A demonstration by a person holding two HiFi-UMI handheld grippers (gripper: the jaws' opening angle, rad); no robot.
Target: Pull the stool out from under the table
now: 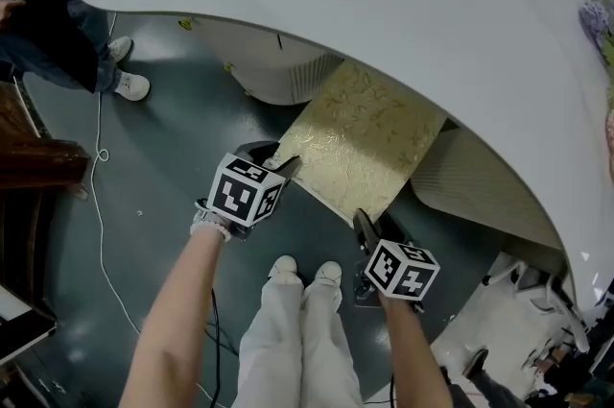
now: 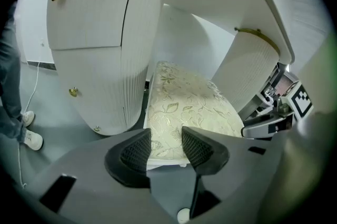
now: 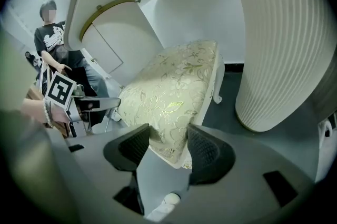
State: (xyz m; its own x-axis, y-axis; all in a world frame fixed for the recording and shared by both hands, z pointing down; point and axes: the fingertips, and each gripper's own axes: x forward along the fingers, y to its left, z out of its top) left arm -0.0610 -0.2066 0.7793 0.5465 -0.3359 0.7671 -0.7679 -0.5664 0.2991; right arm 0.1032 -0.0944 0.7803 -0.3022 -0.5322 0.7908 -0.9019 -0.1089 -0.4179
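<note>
my kit seen from above: two grey hand-held grippers, pale trousers [image 1: 288, 339], white shoes [image 1: 305, 271]
the left gripper [image 1: 279, 164] and the right gripper [image 1: 363, 222] each carry a white cube printed with black square markers, one cube [image 1: 246, 190] on the left and its twin [image 1: 403, 269] on the right. in the gripper views the bodies are smooth matt grey, and the pads [image 2: 136, 153] are dark, rounded and mesh-textured. i wear a pale band [image 1: 209, 222] at my left wrist.
</note>
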